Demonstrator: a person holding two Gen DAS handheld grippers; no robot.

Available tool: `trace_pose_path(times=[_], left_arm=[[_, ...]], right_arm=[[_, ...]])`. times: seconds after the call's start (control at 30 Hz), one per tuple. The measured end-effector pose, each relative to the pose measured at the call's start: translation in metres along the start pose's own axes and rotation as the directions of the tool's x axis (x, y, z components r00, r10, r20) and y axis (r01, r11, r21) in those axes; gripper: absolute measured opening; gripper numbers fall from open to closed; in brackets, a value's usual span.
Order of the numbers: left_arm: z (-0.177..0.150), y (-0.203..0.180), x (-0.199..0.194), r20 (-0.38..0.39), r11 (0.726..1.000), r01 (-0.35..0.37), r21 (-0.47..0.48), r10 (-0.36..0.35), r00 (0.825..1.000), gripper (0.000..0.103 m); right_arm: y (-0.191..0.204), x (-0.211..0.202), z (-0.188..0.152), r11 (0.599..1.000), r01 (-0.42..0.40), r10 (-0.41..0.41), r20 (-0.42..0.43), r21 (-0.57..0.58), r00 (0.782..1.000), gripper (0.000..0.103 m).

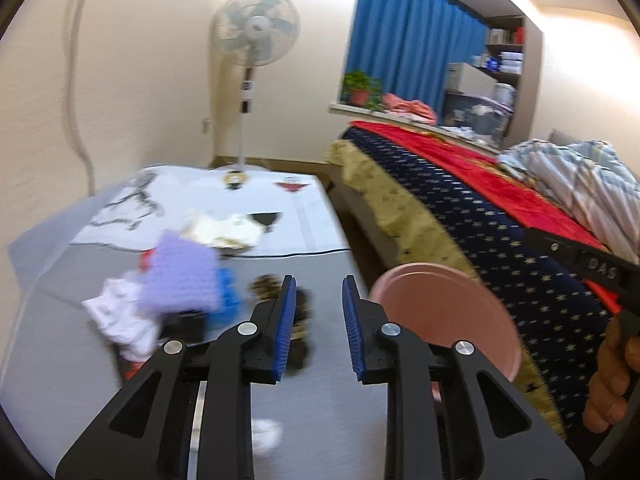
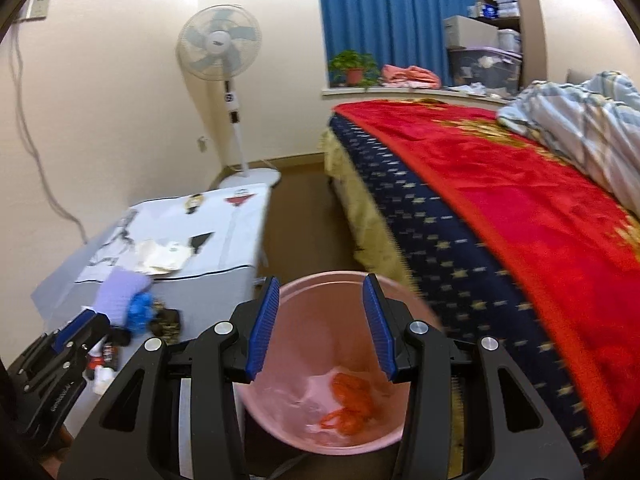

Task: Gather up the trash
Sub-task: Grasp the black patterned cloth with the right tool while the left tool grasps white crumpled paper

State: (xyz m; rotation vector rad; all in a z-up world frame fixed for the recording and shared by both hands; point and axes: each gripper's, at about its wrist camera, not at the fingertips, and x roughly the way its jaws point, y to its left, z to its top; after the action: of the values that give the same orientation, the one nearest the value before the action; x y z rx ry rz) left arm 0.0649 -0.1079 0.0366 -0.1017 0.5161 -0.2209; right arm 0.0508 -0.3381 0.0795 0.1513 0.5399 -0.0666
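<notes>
Blue-padded right gripper (image 2: 318, 326) hung with jaws spread, empty — directly beyond them the round pink plastic bin (image 2: 280, 360) faced mouth-up toward the camera, crumpled orange-red trash (image 2: 350, 402) inside. Left gripper (image 1: 319, 330) likewise stood parted and empty over the grey table (image 1: 324, 248), a purple knitted cloth (image 1: 182, 272) left of its jaws.

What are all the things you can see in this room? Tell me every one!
pink bin: one, pink, on the floor between table and bed
orange scrap: one, orange, inside the bin
table: one, grey, left of the bed
trash pile: several, purple, blue, white, brown, on the table
fan: one, white, by the wall
bed: one, red and navy covers, right side
curtain: one, blue, at the window
potted plant: one, green, on the sill
left gripper: open, above the table
right gripper: open, above the bin
</notes>
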Motion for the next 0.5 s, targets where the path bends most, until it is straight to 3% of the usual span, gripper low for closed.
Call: trace_pose_path(times=[0.23,0.5], left_arm=[[-0.006,0.071,-0.006,-0.009,0.985,-0.149,-0.088,0.149,0.989,0.019],[-0.013,0.115,0.008,-0.034,0.940,-0.297,-0.165,0.296,0.955,0.022]], right_arm=[[0.065,0.028,-0.021,0.990,-0.135,0.134,-0.033,-0.032,0.990,0.044],[0.120,0.069,-0.047,0.971,-0.224,0.213,-0.129,-0.082,0.969,0.045]])
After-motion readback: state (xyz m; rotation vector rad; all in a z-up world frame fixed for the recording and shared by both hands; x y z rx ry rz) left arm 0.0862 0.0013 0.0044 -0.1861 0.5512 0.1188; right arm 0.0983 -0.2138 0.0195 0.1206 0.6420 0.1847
